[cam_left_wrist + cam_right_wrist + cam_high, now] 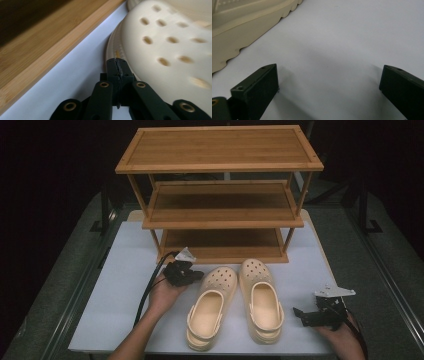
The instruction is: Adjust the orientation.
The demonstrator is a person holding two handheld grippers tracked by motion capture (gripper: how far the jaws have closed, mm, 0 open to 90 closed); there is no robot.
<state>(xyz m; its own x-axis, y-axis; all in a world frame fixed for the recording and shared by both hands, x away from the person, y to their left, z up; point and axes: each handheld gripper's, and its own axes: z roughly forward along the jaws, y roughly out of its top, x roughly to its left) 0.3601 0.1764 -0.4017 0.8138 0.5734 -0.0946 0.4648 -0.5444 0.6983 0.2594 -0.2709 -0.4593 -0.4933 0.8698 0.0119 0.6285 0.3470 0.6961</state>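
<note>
Two cream clogs, the left clog (210, 306) and the right clog (261, 299), sit side by side on the white tabletop (115, 305), toes toward the bamboo rack (220, 195) at its far edge. Dark floor surrounds the table. My left gripper (196, 275) has its jaws pressed together on nothing, tips just beside the left clog's toe. My right gripper (298, 315) rests spread wide over bare tabletop near the right clog's heel.

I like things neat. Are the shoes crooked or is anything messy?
A little. The left shoe is turned, its toe leaning toward the right shoe, which points straight at the rack. Nothing is spilled or broken, and the rack's shelves stand straight.
</note>
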